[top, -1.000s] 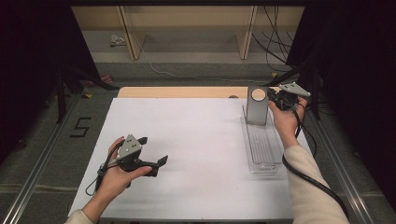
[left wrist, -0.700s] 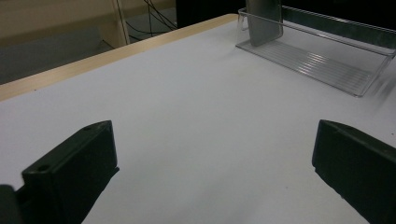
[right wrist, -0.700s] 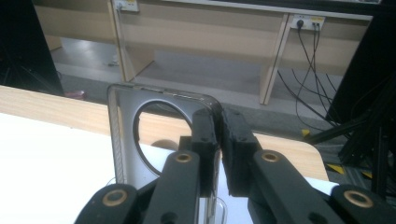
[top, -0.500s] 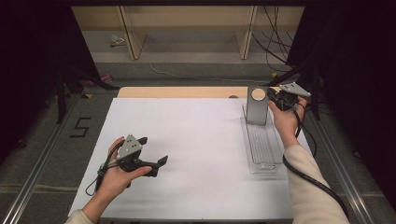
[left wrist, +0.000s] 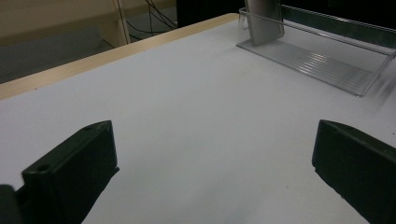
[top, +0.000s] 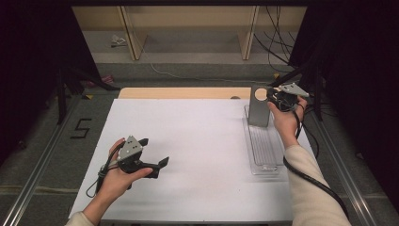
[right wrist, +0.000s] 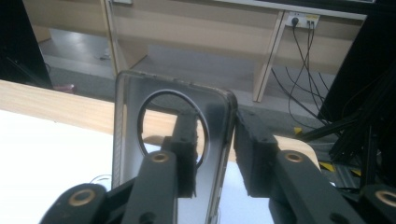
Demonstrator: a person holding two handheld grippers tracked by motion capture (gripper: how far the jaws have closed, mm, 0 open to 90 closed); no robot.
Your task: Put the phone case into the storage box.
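Note:
A smoky see-through phone case (top: 256,115) with a round hole near its top stands upright at the far end of a clear plastic rack (top: 263,146). My right gripper (top: 273,96) is shut on the case's top right edge. In the right gripper view one jaw shows through the case (right wrist: 126,140) and the other presses its near side, with the gripper (right wrist: 217,128) clamped across the edge. My left gripper (top: 154,151) is held low over the white table's near left, jaws wide open and nothing between them (left wrist: 212,163). From there the rack (left wrist: 317,60) and case (left wrist: 264,21) lie far ahead.
The white table top (top: 197,141) has a wooden strip (top: 183,92) along its far edge. Behind it are wooden shelf legs (top: 247,33) and trailing cables (top: 277,42). Dark frames flank both sides, and a cable (top: 310,176) runs along the right sleeve.

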